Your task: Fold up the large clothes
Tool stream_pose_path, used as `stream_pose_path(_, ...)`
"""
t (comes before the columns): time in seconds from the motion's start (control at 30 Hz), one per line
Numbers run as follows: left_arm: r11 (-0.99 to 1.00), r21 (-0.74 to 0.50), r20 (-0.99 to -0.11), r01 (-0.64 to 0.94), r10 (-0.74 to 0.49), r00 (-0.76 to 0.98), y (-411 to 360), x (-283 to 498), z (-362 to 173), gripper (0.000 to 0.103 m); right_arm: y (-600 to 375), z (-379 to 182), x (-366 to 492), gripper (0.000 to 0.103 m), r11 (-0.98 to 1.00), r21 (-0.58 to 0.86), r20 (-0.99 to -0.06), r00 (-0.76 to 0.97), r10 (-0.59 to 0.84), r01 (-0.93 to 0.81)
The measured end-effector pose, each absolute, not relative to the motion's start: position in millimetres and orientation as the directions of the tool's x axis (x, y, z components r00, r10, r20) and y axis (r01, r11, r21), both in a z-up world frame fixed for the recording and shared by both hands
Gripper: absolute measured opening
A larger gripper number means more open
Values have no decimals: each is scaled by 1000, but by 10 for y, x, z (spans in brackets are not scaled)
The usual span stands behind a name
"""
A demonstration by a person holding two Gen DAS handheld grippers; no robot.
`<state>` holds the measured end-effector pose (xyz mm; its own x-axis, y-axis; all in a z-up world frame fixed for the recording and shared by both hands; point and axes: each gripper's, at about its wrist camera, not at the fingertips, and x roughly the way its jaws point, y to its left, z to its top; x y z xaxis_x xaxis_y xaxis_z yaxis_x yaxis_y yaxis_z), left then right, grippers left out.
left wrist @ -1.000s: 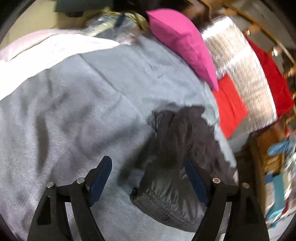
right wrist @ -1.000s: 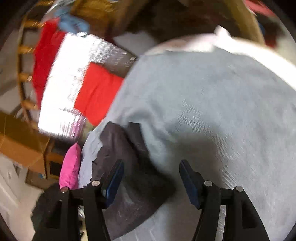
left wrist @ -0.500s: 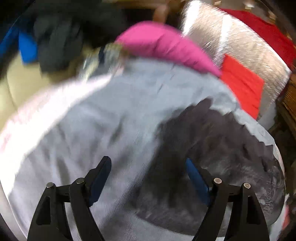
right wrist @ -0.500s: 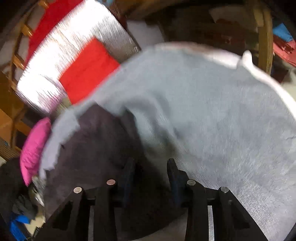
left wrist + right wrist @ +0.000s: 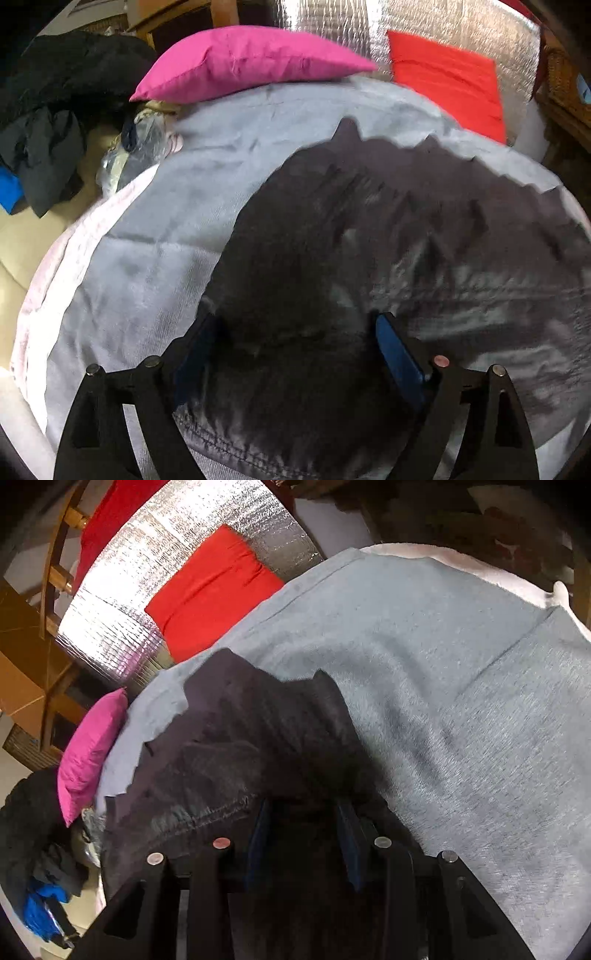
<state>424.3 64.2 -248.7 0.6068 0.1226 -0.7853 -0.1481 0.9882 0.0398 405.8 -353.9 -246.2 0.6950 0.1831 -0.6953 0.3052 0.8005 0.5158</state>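
1. Risk, slip: the dark garment [image 5: 369, 240] looks thin and slick; if only the right gripper [image 5: 303, 834] has cloth, a lift would probably drag one corner and bunch the rest. Cause: uneven hold between the two tools.
2. Risk, double pick: the grey blanket [image 5: 461, 672] lies directly under the garment. A low bite by the left gripper [image 5: 295, 343] could catch both layers and pull the bedding into the fold.
3. Risk, snag: the pink pillow [image 5: 240, 62] rests on the blanket at 12 o'clock in the left view; a long sweep that way could push it.
4. Left gripper: jaws spread wide, blue pads astride the garment's near hem, nothing pinched. Whether the pads touch the cloth cannot be told.
5. Right gripper: jaws drawn in to a narrow gap with dark cloth bunched between the pads; it appears to be gripping the garment's edge, though shadow hides the contact.
6. Garment location: spread on the blanket, filling centre to 3 o'clock in the left view, 9 o'clock to centre in the right view.
7. Surroundings: red cushion [image 5: 210, 590] on silver foil mat [image 5: 122, 627], 11 o'clock, right view.
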Motion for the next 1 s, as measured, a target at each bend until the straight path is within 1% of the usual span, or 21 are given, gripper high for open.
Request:
stream_pose_path(0.07,989,-2,-753,-150,97,651,653,4215,-2362,88,-3508,-2336,4039,40,826,491,-668,728,153,277)
stream_pose_path(0.13,991,-46,-745,-128,51,665,652,4260,-2279,88,-3457,-2227,4071,40,847,481,-625,765,152,225)
stream_pose_path(0.2,991,-28,-749,-132,67,659,650,4331,-2284,88,-3403,-2189,4204,40,847,493,-609,774,173,198)
stream_pose_path(0.27,988,18,-768,-155,112,630,668,4441,-2373,88,-3371,-2212,4309,40,846,497,-618,763,190,193)
stream_pose_path(0.3,987,32,-784,-160,124,608,670,4484,-2435,88,-3341,-2287,4408,42,849,486,-644,741,190,205)
stream_pose_path(0.33,987,48,-809,-152,128,574,666,4543,-2529,90,-3322,-2399,4507,46,858,459,-688,704,177,233)
stream_pose_path(0.37,988,60,-812,-145,132,569,645,4561,-2566,92,-3328,-2486,4560,49,861,442,-719,673,174,250)
stream_pose_path(0.4,987,72,-802,-145,144,580,630,4551,-2564,92,-3331,-2559,4578,49,859,444,-726,665,177,256)
stream_pose_path(0.47,986,87,-800,-142,153,580,606,4536,-2530,93,-3344,-2503,4552,49,855,450,-720,671,175,260)
stream_pose_path(0.5,987,82,-797,-136,147,586,599,4515,-2497,92,-3348,-2447,4525,49,852,452,-722,670,175,264)
stream_pose_path(0.53,989,71,-786,-133,137,602,599,4475,-2449,92,-3352,-2354,4453,49,846,469,-704,687,183,255)
stream_pose_path(0.67,992,31,-742,-119,103,663,616,4253,-2251,92,-3220,-2097,4181,49,854,495,-649,722,240,161)
stream_pose_path(0.8,999,-25,-718,-34,5,696,541,4003,-2190,93,-2890,-2048,3917,49,866,498,-632,701,330,40)
stream_pose_path(0.87,1000,-16,-747,19,-25,664,430,3955,-2301,93,-2698,-2148,3855,49,876,483,-667,650,364,6)
stream_pose_path(0.9,999,-1,-774,33,-22,633,363,3959,-2385,93,-2666,-2214,3860,50,883,470,-693,624,360,13)
stream_pose_path(0.93,999,31,-803,42,0,596,307,3987,-2508,94,-2594,-2353,3886,50,898,440,-739,581,342,30)
stream_pose_path(1.0,995,91,-790,49,42,612,255,4002,-2558,94,-2556,-2367,3828,50,907,420,-740,589,326,25)
